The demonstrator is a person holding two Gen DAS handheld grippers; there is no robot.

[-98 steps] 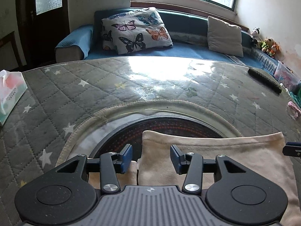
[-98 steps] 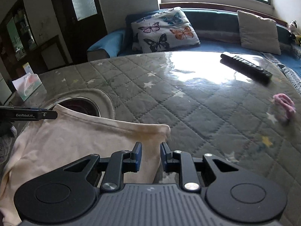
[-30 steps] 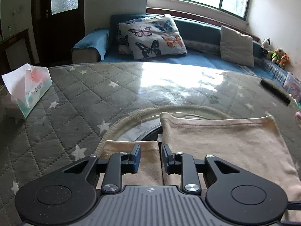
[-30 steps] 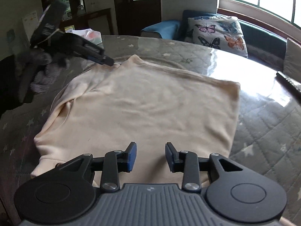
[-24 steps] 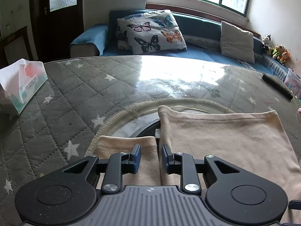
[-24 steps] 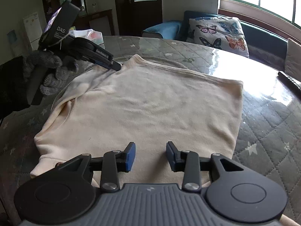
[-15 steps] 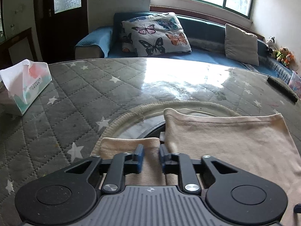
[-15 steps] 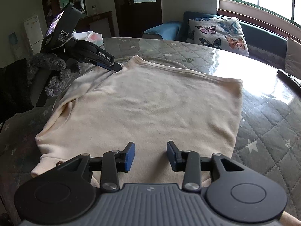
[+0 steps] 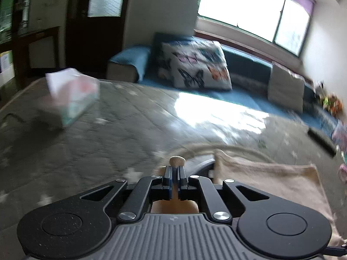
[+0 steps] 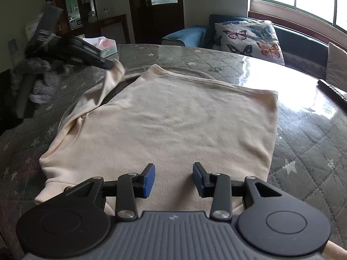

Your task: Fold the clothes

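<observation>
A cream sweatshirt (image 10: 177,125) lies flat on the quilted round table (image 10: 314,143), its body folded into a rectangle. My left gripper (image 9: 175,170) is shut on the cuff of its sleeve (image 9: 177,161). The right wrist view shows that same left gripper (image 10: 109,64) at the far left, held by a gloved hand (image 10: 36,80), with the sleeve (image 10: 106,84) lifted off the table and hanging from it. My right gripper (image 10: 174,178) hovers over the near hem of the sweatshirt, open, with nothing between its fingers. In the blurred left wrist view the sweatshirt body (image 9: 271,179) lies to the right.
A tissue box (image 9: 71,99) stands at the table's left side. A black remote (image 10: 334,91) lies at the right, near something pink (image 9: 342,171). A blue sofa (image 9: 249,65) with a butterfly cushion (image 10: 251,36) stands behind the table under the window.
My left gripper closed on the sleeve cuff and lifted it off the table, moving left and away. The right gripper stayed over the near hem, still open.
</observation>
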